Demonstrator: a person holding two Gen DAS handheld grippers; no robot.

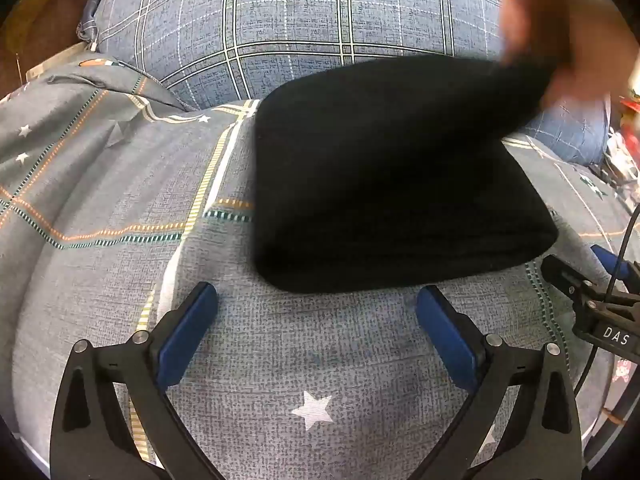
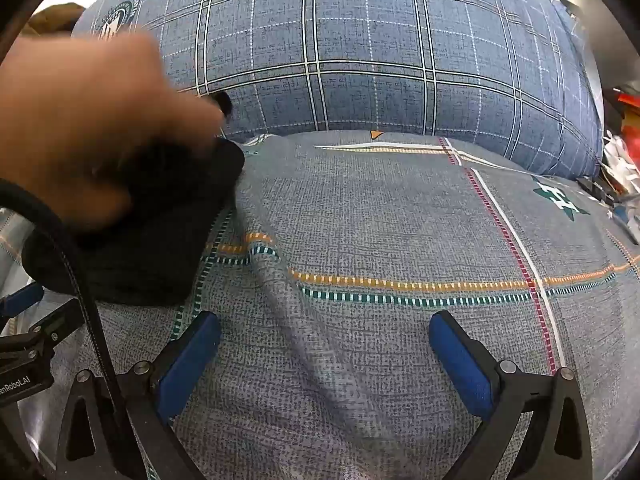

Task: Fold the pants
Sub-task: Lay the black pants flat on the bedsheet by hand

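Fingers on both the left gripper & right gripper stood wide w/ nothing in them, while a bare hand tugged the folded black pants on the bed, so the neat fold could've slid apart.

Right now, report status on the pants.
Both hand-held grippers open, empty: left, right. Black pants folded on bedspread. Bare hand gripping them.
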